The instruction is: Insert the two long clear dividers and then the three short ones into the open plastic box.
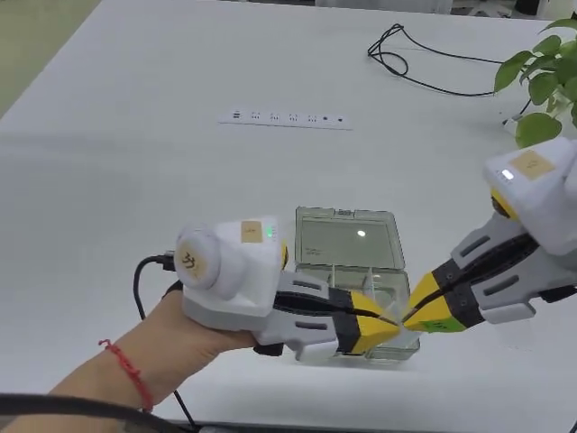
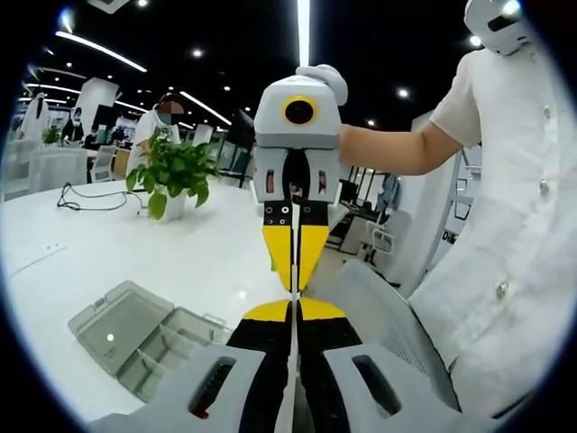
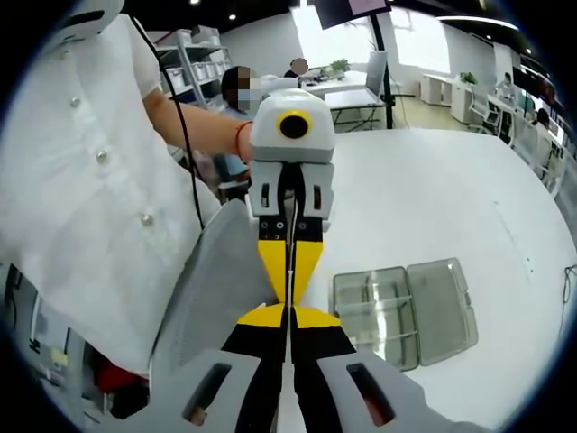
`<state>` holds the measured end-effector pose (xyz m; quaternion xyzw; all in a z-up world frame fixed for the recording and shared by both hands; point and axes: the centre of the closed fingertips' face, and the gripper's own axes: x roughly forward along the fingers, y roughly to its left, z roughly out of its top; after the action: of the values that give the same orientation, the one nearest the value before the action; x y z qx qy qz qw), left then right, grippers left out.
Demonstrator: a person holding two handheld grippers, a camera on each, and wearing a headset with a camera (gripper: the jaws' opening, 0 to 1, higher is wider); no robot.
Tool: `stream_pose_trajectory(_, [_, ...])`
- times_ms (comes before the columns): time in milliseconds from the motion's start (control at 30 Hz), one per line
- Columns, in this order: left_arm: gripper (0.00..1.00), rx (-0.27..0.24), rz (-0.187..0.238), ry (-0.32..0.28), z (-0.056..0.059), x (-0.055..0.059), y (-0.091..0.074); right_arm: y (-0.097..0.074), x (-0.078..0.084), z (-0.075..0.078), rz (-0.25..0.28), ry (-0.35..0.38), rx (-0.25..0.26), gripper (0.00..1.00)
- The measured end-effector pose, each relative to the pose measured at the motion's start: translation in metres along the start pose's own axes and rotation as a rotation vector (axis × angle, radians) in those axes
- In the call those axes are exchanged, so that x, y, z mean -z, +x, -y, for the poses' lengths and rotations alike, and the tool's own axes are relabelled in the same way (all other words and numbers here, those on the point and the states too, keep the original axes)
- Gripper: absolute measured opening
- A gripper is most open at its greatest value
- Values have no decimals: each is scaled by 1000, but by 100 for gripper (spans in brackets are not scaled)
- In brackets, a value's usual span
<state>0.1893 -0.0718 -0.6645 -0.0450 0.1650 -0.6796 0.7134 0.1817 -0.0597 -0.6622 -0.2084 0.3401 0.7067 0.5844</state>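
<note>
White, yellow-tipped left gripper (image 1: 386, 327) and right gripper (image 1: 411, 316) meet tip to tip, fingers of each pressed together, just above an open clear plastic box (image 1: 347, 236) on the white worktop (image 1: 180, 162); clear dividers (image 3: 371, 308) stand inside.

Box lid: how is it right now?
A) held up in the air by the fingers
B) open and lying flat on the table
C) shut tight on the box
B: the lid lies flat on the table, folded back behind the box, and you can see down into the box.
</note>
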Motion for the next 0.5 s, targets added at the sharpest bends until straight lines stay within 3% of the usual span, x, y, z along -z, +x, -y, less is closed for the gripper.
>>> stream_pose_trajectory(267, [0,-35,-12,-7,-5,6,-8,-3,3,7,-7,-1,19,3])
stream_pose_trajectory(500, [11,-88,-32,-28,-15,15,-16,-8,6,21,-5,8,65,3])
